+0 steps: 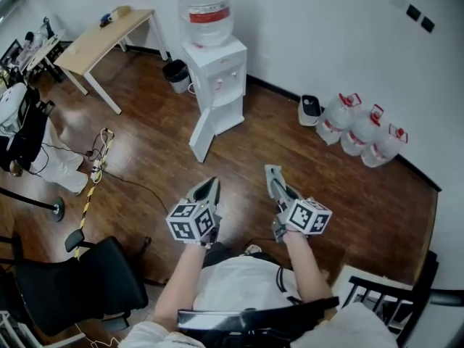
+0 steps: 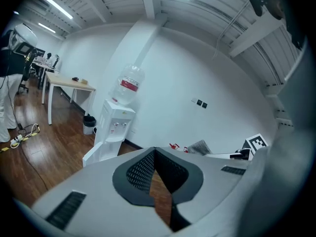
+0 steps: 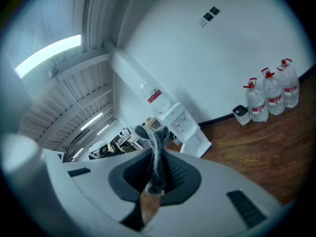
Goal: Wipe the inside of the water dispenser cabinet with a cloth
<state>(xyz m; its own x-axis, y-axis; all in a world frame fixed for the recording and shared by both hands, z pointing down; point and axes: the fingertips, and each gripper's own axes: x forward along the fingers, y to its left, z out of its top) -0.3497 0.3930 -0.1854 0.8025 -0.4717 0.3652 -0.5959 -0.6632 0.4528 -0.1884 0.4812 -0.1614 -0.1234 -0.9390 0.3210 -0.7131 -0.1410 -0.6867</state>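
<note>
table (image 1: 101,38) and bin (image 1: 176,75) are noted far ahead of the left jaws and off to their left, by the wall.

the dispenser (image 1: 217,85), white with a bottle (image 1: 206,6) seated on top, is found against the wall, well ahead of both pairs of jaws and apart from them. its lower door (image 1: 203,135) is seen swung open to the left. the cabinet interior is not made out in any view.

the left gripper (image 2: 154,152) is held above the wood floor (image 1: 145,151). its jaws are clenched tip to tip and nothing is caught between them. in its own view the dispenser is placed ahead and left of the tips.

the right gripper (image 3: 156,168) is held level with the left one and near it. its jaws are clamped on a grey cloth (image 3: 154,137), which is bunched and stands out past the tips. the cloth is well apart from the dispenser. in the right gripper view the dispenser is placed ahead, just right of the cloth's free end.

three spare bottles (image 1: 360,133) are recorded on the floor against the wall, far ahead and right of the right jaws.
</note>
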